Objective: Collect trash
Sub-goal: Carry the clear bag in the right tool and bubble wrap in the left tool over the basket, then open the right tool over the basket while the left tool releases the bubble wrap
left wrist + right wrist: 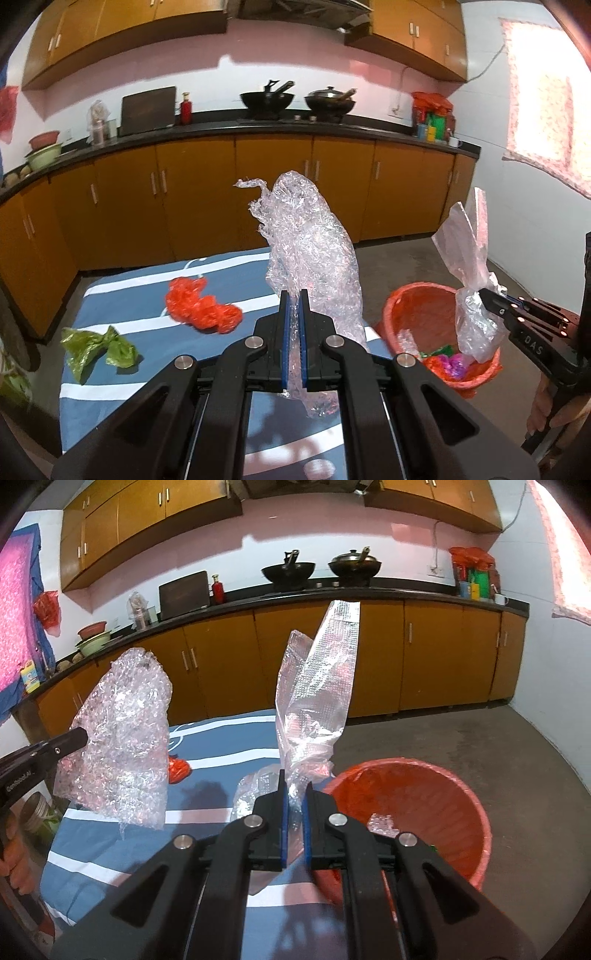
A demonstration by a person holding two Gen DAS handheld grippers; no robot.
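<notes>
Bubble wrap (314,243) is pinched in your left gripper (294,295), jaws nearly closed; your right gripper (295,788) clamps a clear plastic bag (317,686) beside the red bin (476,812).

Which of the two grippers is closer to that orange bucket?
Right. The right gripper holds its clear bag just above the orange bucket; the left gripper holds bubble wrap over the table, beside it.
</notes>
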